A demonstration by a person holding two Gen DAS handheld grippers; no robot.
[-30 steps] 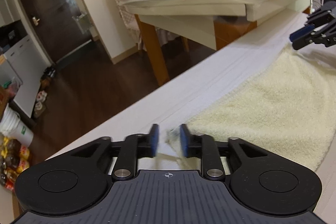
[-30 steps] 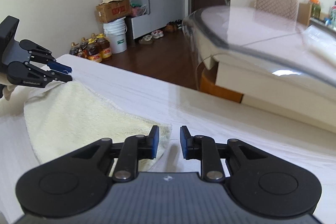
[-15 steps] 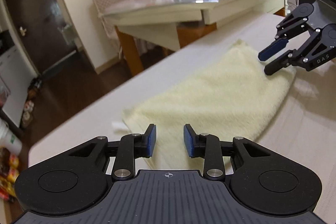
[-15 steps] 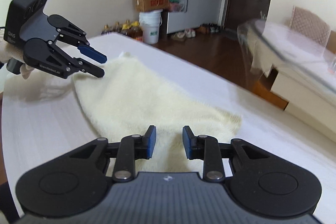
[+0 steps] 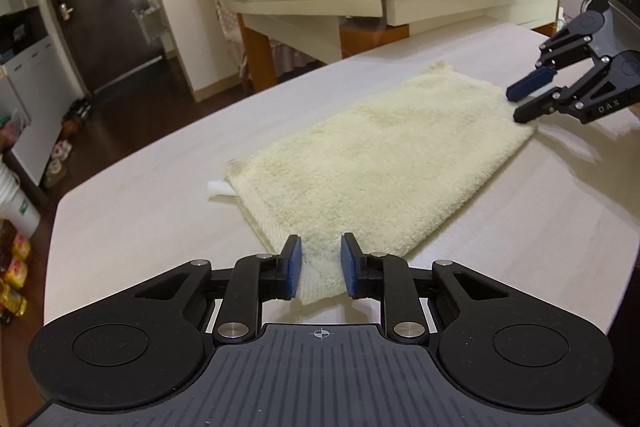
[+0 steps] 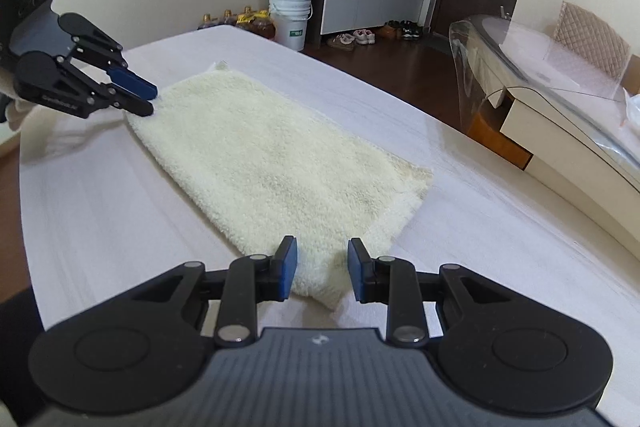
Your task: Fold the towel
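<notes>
- The towel lies flat on the pale bench as a long narrow strip, running from one end near the left hand-held gripper to the other near the right hand-held gripper.
- Its long side nearest both grippers looks rounded and thick, which reads as a fold line; the far long side shows thinner loose edges. By that sign the towel appears to be doubled lengthwise already, though the layers cannot be counted.
- Judged from this, one lengthwise fold seems to be in place, and bringing the two short ends together would remain if a more compact bundle is wanted.
- The left hand-held gripper stands with its jaws parted, blue pads on either side of the near corner of the towel, gripping nothing.
- The right hand-held gripper likewise has its jaws apart, straddling the corner at the opposite short end without pinching the cloth.
- Material: the towel is cream-coloured terry with a dense looped pile, soft and limp; a flat woven band borders the short end by the left gripper, and a small white tag juts out at that end's far corner.
- The bench surface is smooth, matt and off-white with a faint linear grain and a rounded corner.
</notes>
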